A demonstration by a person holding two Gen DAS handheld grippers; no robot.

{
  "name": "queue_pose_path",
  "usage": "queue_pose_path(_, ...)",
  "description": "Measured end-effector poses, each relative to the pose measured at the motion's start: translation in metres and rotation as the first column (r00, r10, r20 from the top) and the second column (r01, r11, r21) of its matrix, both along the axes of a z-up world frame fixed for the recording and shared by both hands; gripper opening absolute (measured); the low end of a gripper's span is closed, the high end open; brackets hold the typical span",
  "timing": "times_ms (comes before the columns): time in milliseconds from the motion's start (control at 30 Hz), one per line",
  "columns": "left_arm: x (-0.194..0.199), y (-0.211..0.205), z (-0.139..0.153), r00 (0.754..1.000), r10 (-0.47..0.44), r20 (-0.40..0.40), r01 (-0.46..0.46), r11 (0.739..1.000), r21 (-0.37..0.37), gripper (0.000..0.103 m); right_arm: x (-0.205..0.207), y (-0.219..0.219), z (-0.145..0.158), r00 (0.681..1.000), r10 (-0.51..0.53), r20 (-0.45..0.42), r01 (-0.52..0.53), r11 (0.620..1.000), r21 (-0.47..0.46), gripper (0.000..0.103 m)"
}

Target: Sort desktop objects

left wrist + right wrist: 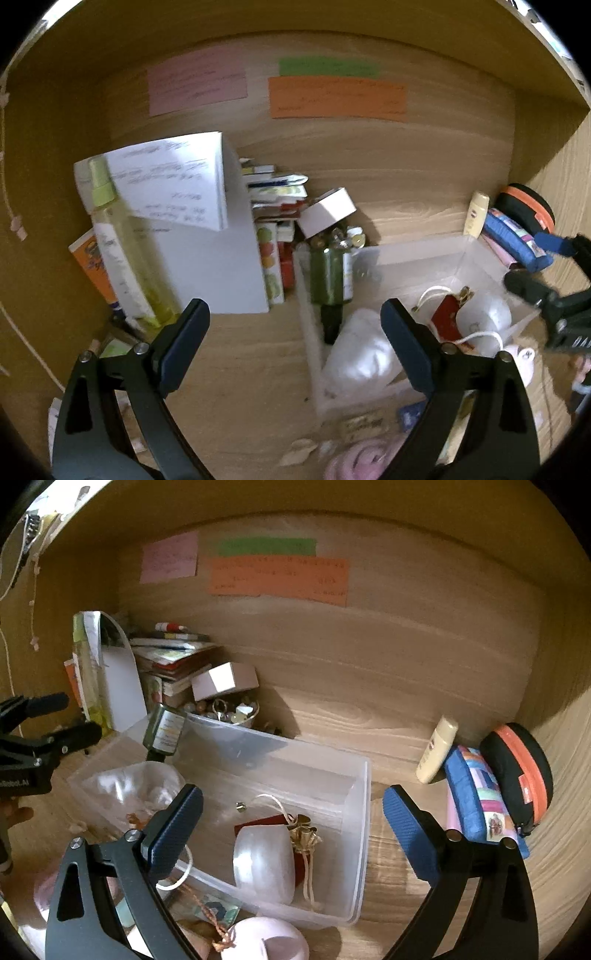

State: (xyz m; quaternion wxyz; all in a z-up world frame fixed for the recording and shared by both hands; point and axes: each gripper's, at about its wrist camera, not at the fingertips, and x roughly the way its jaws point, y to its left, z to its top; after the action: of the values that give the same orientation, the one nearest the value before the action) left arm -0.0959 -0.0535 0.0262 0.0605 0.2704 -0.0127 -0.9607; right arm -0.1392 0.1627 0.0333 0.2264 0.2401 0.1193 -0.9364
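Note:
A clear plastic bin (373, 254) (332, 775) stands on the wooden desk. It holds a dark green bottle (330, 280) (164, 729), a white crumpled bag (360, 350) (125, 786), a white round case (264, 860) and a red card with a cord (266, 821). My left gripper (295, 343) is open and empty above the desk, left of the bin. My right gripper (293, 827) is open and empty over the bin's front. Each gripper also shows in the other's view, the right one (546, 291) and the left one (51, 720).
A tall yellow spray bottle (125, 251) and white notepads (173, 181) stand at the back left beside stacked books (277, 206). A cream tube (437, 749), a blue pouch (476, 794) and a black-orange case (521, 771) lean at the right wall. Pink items (269, 941) lie in front.

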Motion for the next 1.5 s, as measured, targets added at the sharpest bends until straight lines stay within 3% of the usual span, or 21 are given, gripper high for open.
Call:
queue_pose_path(167,0.016,-0.01,-0.002,1.0,0.013,0.013,-0.013,1.0,-0.017,0.095,0.011,0.012,0.008,1.0,-0.004,0.008,0.005,1.0,-0.029,0.098)
queue_pose_path(367,0.035,-0.034,-0.013,0.998,0.048,0.046,-0.047,0.999,-0.012,0.095,0.026,0.031,0.005,0.999,-0.034,0.007,0.034,0.999,0.013,0.098)
queue_pose_path(633,0.05,-0.049,-0.041,0.988,0.05,0.144,-0.051,0.999,0.005,0.095,0.04,0.053,-0.011,0.998,-0.053,0.027,0.051,0.996,0.071,0.098)
queue_pose_path(933,0.049,-0.044,-0.078,0.963,0.017,0.27,-0.032,0.998,0.052,0.094,0.051,0.062,-0.034,0.992,-0.008,0.123,-0.005,0.995,0.102,0.098)
queue_pose_path(1133,0.049,-0.042,-0.082,0.951,-0.046,0.307,0.021,0.996,0.084,0.083,0.054,0.056,-0.054,0.982,0.039,0.183,-0.065,0.988,0.141,0.098)
queue_pose_path(1500,0.032,-0.029,-0.089,0.917,-0.126,0.378,0.11,0.992,0.063,0.063,0.044,0.042,-0.073,0.967,0.084,0.24,-0.126,0.978,0.166,0.097)
